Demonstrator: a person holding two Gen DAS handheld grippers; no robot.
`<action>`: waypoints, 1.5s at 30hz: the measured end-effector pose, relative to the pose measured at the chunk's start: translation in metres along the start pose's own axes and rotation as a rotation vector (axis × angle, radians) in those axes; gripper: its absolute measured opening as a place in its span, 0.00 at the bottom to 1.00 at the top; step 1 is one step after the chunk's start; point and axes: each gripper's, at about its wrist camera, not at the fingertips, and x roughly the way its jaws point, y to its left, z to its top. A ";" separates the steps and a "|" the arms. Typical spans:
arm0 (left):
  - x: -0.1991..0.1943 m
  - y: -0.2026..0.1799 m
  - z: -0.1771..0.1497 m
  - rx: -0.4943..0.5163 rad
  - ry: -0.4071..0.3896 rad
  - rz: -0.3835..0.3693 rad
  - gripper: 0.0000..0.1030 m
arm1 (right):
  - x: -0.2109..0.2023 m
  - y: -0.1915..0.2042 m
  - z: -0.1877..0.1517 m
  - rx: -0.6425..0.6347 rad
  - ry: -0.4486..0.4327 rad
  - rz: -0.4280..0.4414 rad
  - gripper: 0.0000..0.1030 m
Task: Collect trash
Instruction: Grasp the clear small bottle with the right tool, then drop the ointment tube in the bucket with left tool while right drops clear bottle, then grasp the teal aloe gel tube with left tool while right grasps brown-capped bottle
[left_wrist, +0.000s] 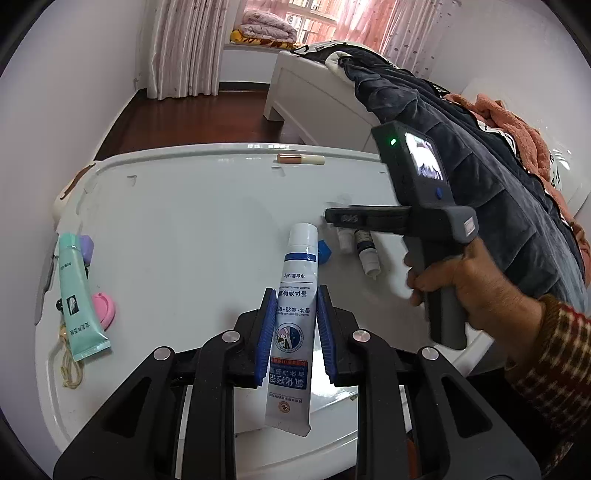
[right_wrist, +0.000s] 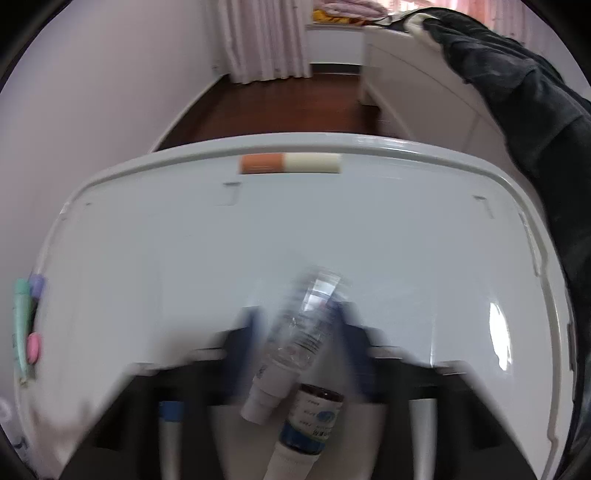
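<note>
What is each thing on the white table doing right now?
White and blue tube: gripped by left gripper, lifted.
Clear small bottle: between right gripper fingers, blurred.
Dark brown bottle: lying down.
Mint green tube: lying flat.
Orange and cream stick: lying at the far rim.

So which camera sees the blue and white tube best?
The left wrist view. There the blue and white tube stands sharp and nearly whole between the left gripper pads, which pinch it, so its printing shows. The right wrist view gives only a blurry blue-capped bit at the bottom edge, probably that tube.
</note>
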 end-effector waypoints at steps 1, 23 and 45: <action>-0.001 0.000 -0.001 0.001 0.001 -0.002 0.22 | -0.006 -0.004 -0.001 0.026 0.001 0.033 0.24; -0.068 -0.056 -0.126 0.003 0.155 -0.048 0.22 | -0.204 0.042 -0.192 -0.206 -0.074 0.342 0.23; -0.076 0.054 -0.018 -0.235 -0.055 0.389 0.76 | -0.227 0.022 -0.163 -0.115 -0.243 0.222 0.92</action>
